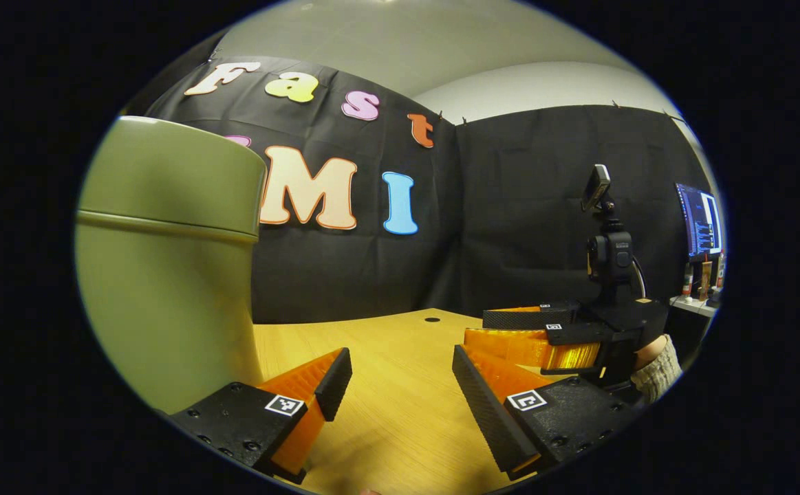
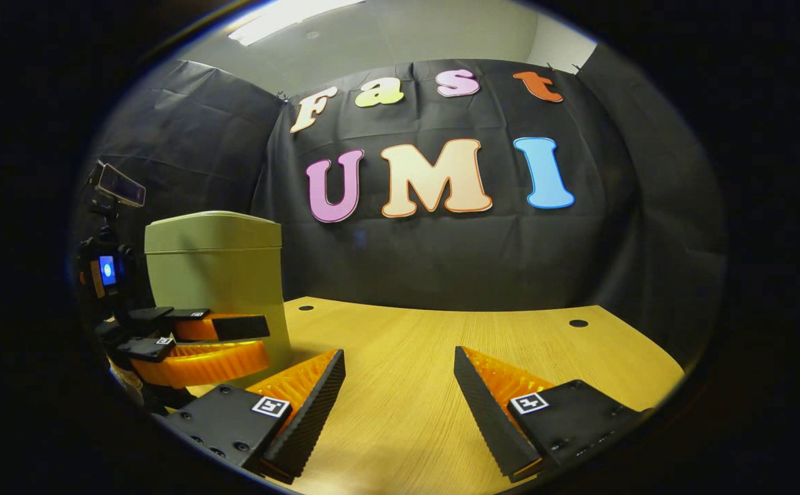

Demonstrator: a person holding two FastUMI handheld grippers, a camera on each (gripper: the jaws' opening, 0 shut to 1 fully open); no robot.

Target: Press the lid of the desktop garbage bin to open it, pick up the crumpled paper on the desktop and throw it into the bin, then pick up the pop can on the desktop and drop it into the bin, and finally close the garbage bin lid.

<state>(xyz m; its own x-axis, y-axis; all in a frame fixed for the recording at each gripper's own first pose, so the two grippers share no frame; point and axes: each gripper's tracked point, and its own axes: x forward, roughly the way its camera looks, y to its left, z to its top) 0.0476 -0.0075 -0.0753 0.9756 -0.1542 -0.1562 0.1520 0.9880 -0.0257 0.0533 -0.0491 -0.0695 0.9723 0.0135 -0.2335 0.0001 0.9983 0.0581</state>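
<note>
1. Left gripper view: the left gripper (image 1: 400, 385) hangs low over the wooden table (image 1: 400, 426), its 2 fingers spread apart, nothing between them. The green bin (image 1: 166, 275), lid down, stands just left of its left finger.
2. Right gripper view: the right gripper (image 2: 400, 385) has its fingers apart and empty; the bin (image 2: 217, 275) sits ahead to its left, behind the left gripper (image 2: 234, 340).

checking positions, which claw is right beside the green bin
The left claw, close against the green plastic bin; the right claw sits apart over bare wooden desktop.
</note>
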